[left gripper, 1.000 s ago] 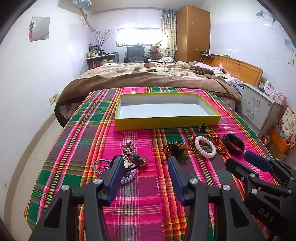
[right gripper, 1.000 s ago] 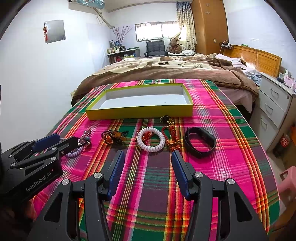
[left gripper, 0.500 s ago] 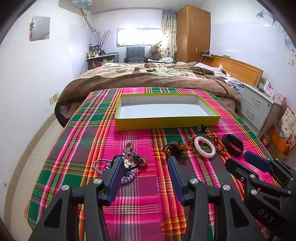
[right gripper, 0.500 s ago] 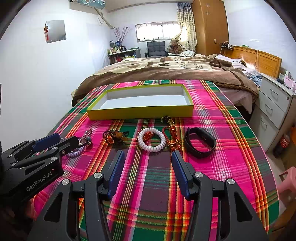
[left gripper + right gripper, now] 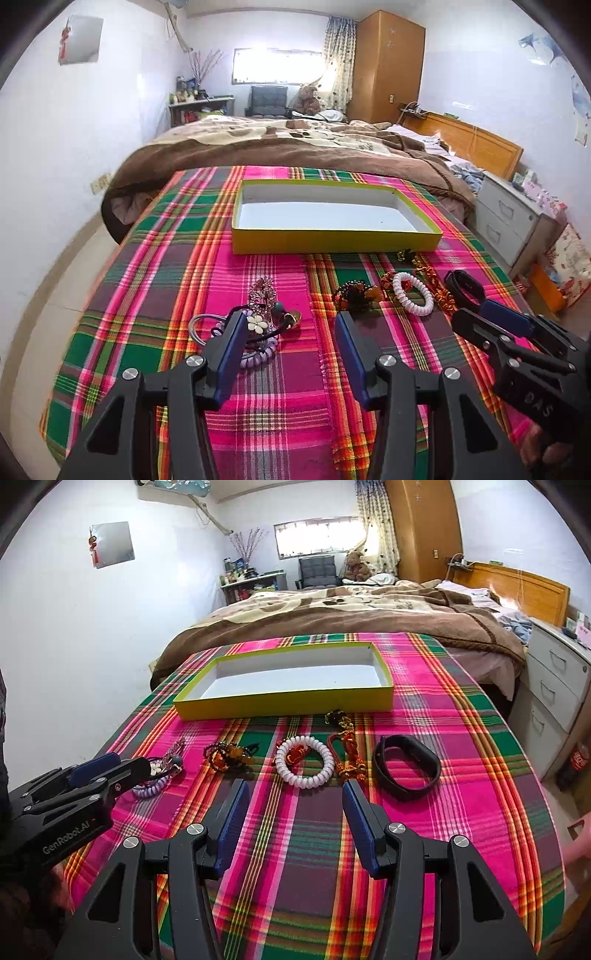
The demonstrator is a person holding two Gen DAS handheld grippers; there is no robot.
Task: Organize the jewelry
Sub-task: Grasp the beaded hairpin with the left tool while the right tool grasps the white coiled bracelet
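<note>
nothing sorted yet: shallow yellow cardboard box with white inside (image 5: 284, 698) sits empty on the plaid cloth (image 5: 461, 716). jewelry lies in a row in front of it: purple coil and flower tangle (image 5: 258, 328), amber bead bracelet (image 5: 229, 755), white coil bracelet (image 5: 304, 762), red-gold charm (image 5: 347, 746), black band (image 5: 406, 766). left gripper (image 5: 290, 343) and right gripper (image 5: 293, 808) both spread wide, holding nothing.

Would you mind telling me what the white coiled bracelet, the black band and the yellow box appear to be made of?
White coiled bracelet: probably glossy plastic; its spiral, phone-cord-like loops catch the light.
Black band: seemingly matte rubber or silicone; a smooth, dull strap that holds its oval loop shape.
Yellow box: likely cardboard; thin straight walls with crisp corners, yellow outside and plain white inside.
</note>
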